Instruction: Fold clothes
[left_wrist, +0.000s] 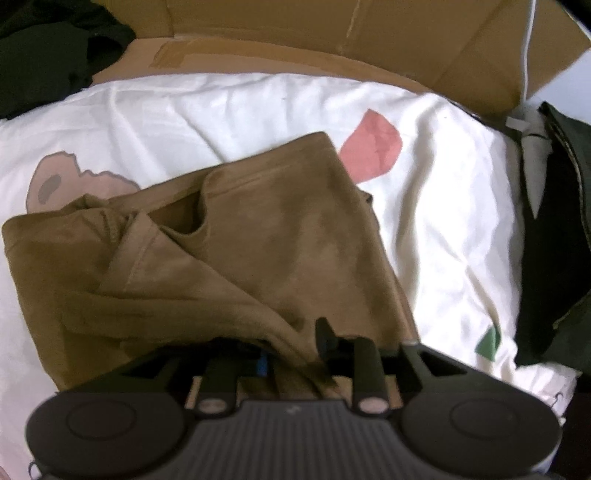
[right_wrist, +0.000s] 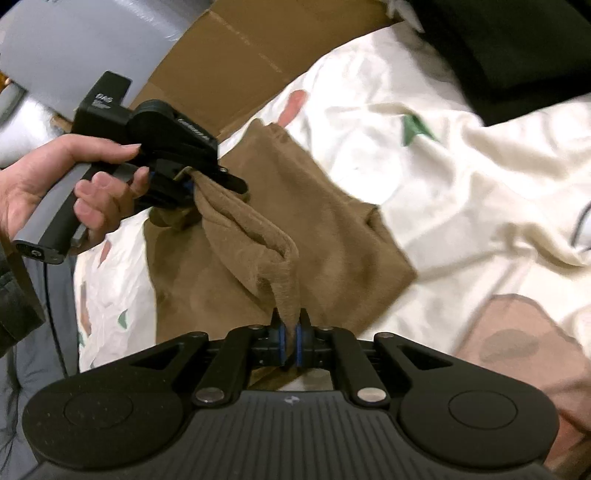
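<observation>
We cannot see the left gripper's (left_wrist: 295, 354) fingertips clearly in its own view: they are blurred and half buried in a fold of the brown garment (left_wrist: 229, 251), and one dark finger (left_wrist: 325, 332) sticks up beside the cloth. From the right wrist view, the left gripper (right_wrist: 207, 177) has cloth bunched between its jaws, which stand a little apart; we cannot tell whether they still press on it. A bare hand (right_wrist: 55, 192) wraps its grey handle, thumb on top, the sleeve cut off at the left edge. The right gripper (right_wrist: 290, 332) has its jaws clamped together on a pinched brown edge, which rises from them in a ridge toward the left gripper. The rest of the garment lies folded on a white sheet (left_wrist: 424, 184) with pink, grey and green prints. Cardboard (left_wrist: 332, 33) stands at the far side, dark clothes (left_wrist: 554, 240) lie at the right, cut off by the frame.
</observation>
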